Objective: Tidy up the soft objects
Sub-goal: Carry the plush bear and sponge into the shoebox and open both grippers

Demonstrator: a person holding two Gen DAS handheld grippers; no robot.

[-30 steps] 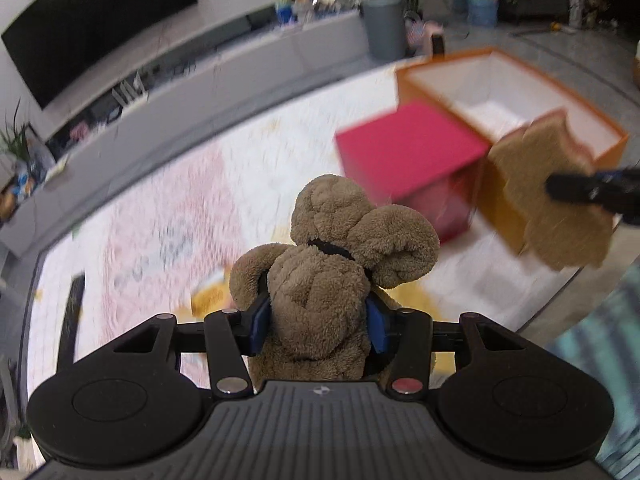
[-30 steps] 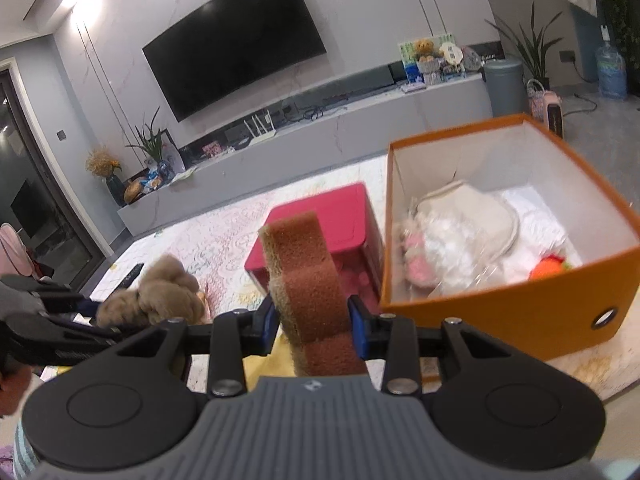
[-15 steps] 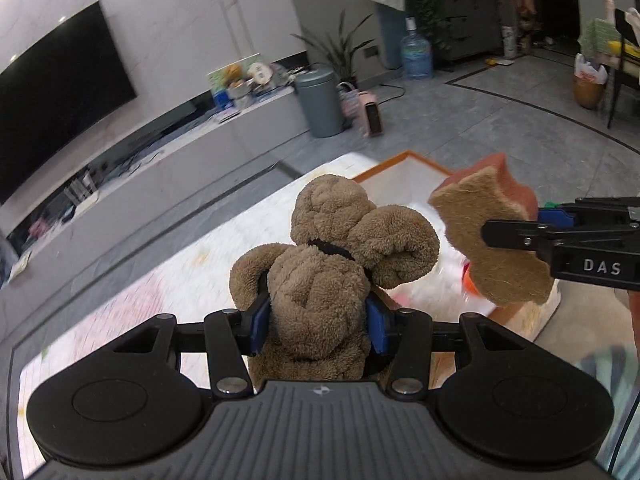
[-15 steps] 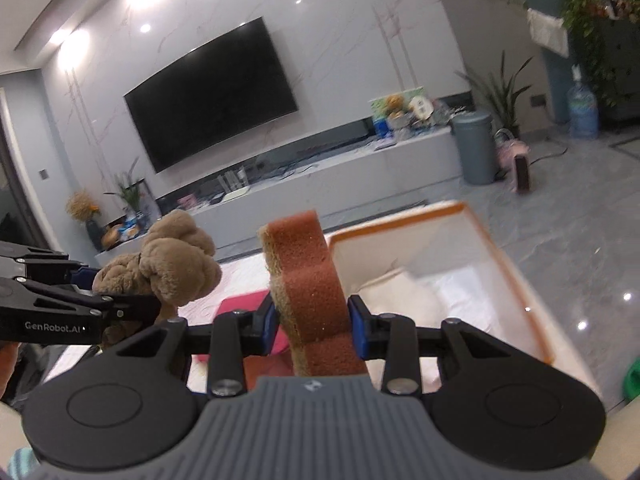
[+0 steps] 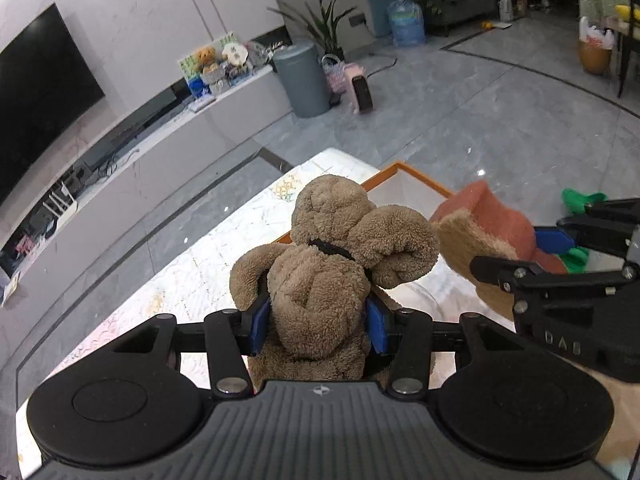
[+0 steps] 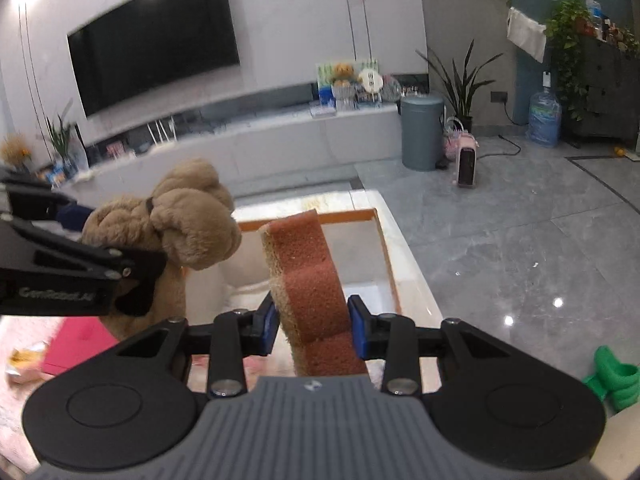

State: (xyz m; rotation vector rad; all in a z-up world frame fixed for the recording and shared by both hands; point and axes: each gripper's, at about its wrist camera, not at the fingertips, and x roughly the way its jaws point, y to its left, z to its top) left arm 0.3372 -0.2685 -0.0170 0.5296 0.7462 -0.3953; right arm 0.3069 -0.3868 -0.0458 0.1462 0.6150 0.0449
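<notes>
My left gripper (image 5: pixel 318 326) is shut on a brown plush bear (image 5: pixel 332 264), its blue pads pressed into the bear's body. My right gripper (image 6: pixel 314 330) is shut on a rust-and-tan sponge (image 6: pixel 310 280) that stands upright between its pads. Both are held above the orange-rimmed box (image 6: pixel 352 216) with white walls. In the left wrist view the sponge (image 5: pixel 480 232) and the right gripper (image 5: pixel 516 258) sit just right of the bear. In the right wrist view the bear (image 6: pixel 176 220) and the left gripper (image 6: pixel 124 268) hang at the left, over the box's near-left side.
A pink box (image 6: pixel 76 346) lies left of the orange box on the pale patterned rug (image 5: pixel 192 280). A green soft toy (image 6: pixel 612 380) lies on the grey floor at the right. A long TV bench (image 6: pixel 240 140), a grey bin (image 6: pixel 422 132) and a small heater (image 6: pixel 466 162) stand further back.
Both grippers have swung right with their loads, from beside the pink box to above the orange box. The bear and sponge now hang close together. Neither grip has changed.
</notes>
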